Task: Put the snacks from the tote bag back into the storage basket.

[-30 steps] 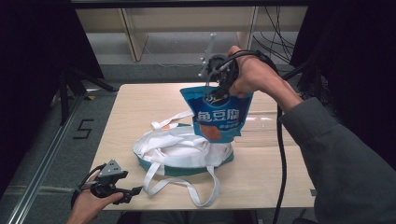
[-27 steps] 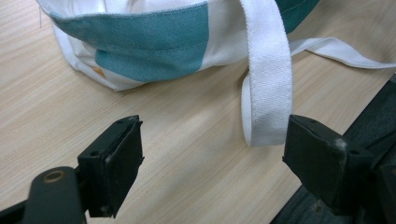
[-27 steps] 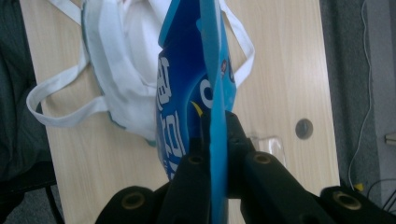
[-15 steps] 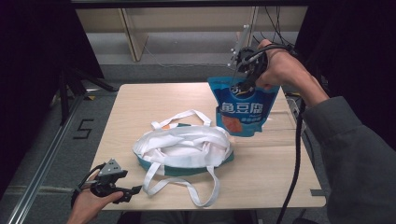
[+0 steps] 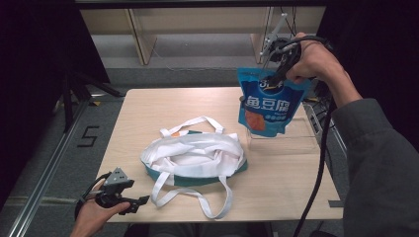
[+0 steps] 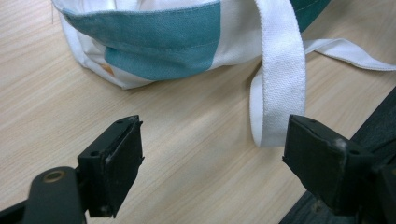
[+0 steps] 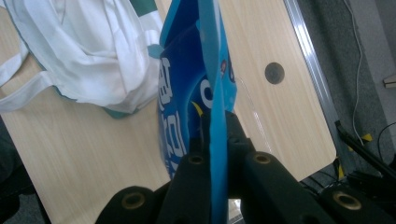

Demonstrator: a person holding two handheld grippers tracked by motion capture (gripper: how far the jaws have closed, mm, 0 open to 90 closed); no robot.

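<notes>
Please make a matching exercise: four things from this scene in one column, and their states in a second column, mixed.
1. blue snack bag
2. tote bag
3. left gripper
4. clear box

a. open over bare table
b. hanging in the air
c. lying crumpled
d. standing under the bag

Pairs: 1-b, 2-c, 3-a, 4-d

Recording lab, staged work cell.
Bare wooden desk (image 5: 163, 106) ringed by black curtains (image 5: 34, 54), floor rail (image 5: 47, 170) alongside, taped "5" (image 5: 88, 137) marking grey carpet, empty shelving (image 5: 197, 22) behind.
</notes>
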